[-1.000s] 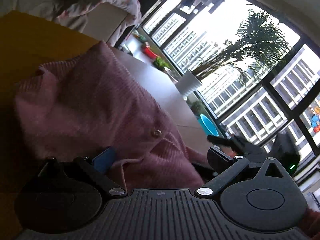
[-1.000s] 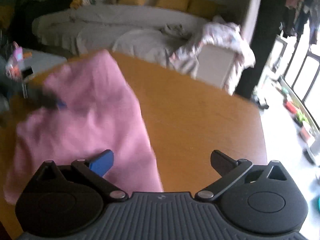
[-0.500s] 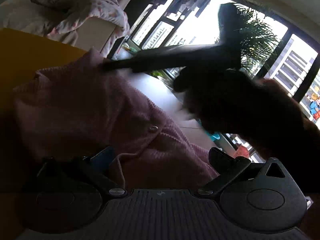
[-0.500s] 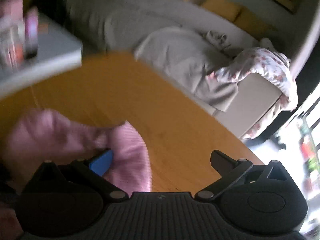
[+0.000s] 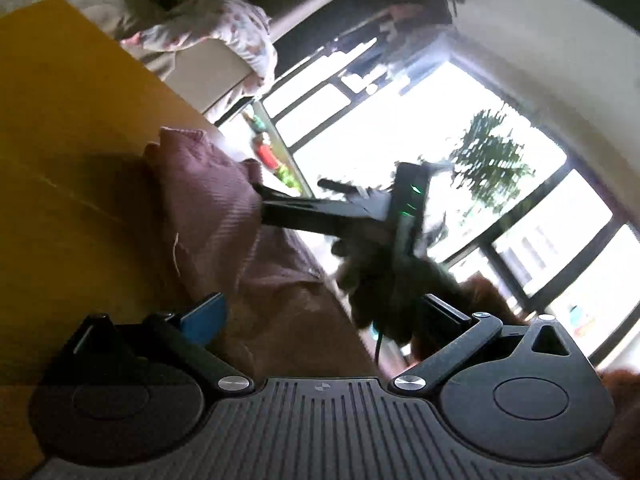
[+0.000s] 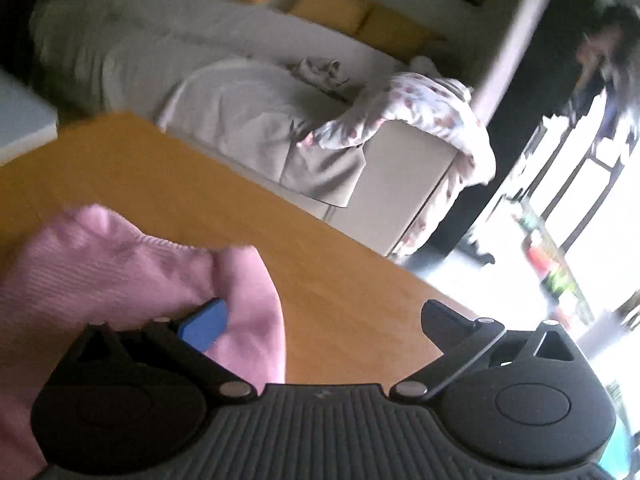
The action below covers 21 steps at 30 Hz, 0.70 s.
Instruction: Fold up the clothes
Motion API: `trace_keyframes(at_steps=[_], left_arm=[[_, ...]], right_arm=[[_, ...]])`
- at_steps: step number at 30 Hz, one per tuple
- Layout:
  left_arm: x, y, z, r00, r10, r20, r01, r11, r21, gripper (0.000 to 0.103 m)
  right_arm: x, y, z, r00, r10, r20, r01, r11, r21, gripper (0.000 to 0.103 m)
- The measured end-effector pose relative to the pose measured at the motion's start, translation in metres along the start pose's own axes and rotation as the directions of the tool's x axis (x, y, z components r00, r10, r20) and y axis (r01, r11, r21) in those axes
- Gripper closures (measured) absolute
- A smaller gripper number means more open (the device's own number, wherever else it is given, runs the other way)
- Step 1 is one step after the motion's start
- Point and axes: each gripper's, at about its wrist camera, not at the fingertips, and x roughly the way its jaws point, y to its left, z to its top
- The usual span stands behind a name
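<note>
The wooden table [image 6: 352,280] fills the middle of the right wrist view and the upper left of the left wrist view, its top orange-brown. Behind it, across the top of the right wrist view, stands a sofa [image 6: 404,168] draped in pale grey covers, with a floral cloth [image 6: 436,108] hung over its right end. A wide window [image 5: 400,132] takes the right half of the left wrist view.

The pink knitted garment [image 6: 120,264] lies bunched on the table at the lower left of the right wrist view; in the left wrist view it runs from centre frame down to the lower edge.

The right gripper [image 6: 322,318] stands wide open, its blue-padded finger [image 6: 204,322] against the garment's folded edge and the other finger over bare table; nothing is clamped. From the left wrist view its body reaches in from the right, fingers at the garment's upper edge.

The left gripper [image 5: 320,316] also stands wide open, garment cloth lying between its fingers, blue pad [image 5: 204,318] touching the knit, no grip on it
</note>
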Motion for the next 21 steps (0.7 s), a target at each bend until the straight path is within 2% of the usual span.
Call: trace_keyframes(at_steps=[2, 9, 14, 17, 19, 21], left_arm=[[0.001, 0.0, 0.001, 1.0, -0.001, 0.0, 0.001, 1.0, 0.003, 0.0], [0.004, -0.002, 0.003, 1.0, 0.006, 0.006, -0.006, 1.0, 0.014, 0.0], [-0.002, -0.005, 0.008, 0.996, 0.043, 0.075, -0.046, 0.998, 0.037, 0.0], [-0.006, -0.012, 0.011, 0.991, 0.079, 0.11, -0.086, 0.994, 0.067, 0.0], [-0.007, -0.024, 0.01, 0.988, 0.128, 0.091, -0.138, 0.984, 0.109, 0.0], [-0.01, -0.045, 0.003, 0.981, 0.183, 0.057, -0.191, 0.961, 0.198, 0.0]], right_arm=[[-0.022, -0.012, -0.009, 0.999, 0.036, 0.021, -0.037, 0.997, 0.069, 0.0], [-0.077, 0.003, -0.082, 1.0, 0.027, -0.015, -0.025, 0.991, 0.133, 0.0], [-0.116, 0.013, -0.133, 0.999, 0.028, -0.039, -0.02, 0.984, 0.177, 0.0], [-0.124, 0.018, -0.132, 0.989, 0.141, -0.03, -0.133, 0.973, 0.191, 0.0], [-0.129, 0.007, -0.131, 0.973, 0.23, -0.013, -0.219, 0.941, 0.259, 0.0], [-0.138, -0.004, -0.131, 0.974, 0.224, 0.031, -0.223, 0.93, 0.293, 0.0]])
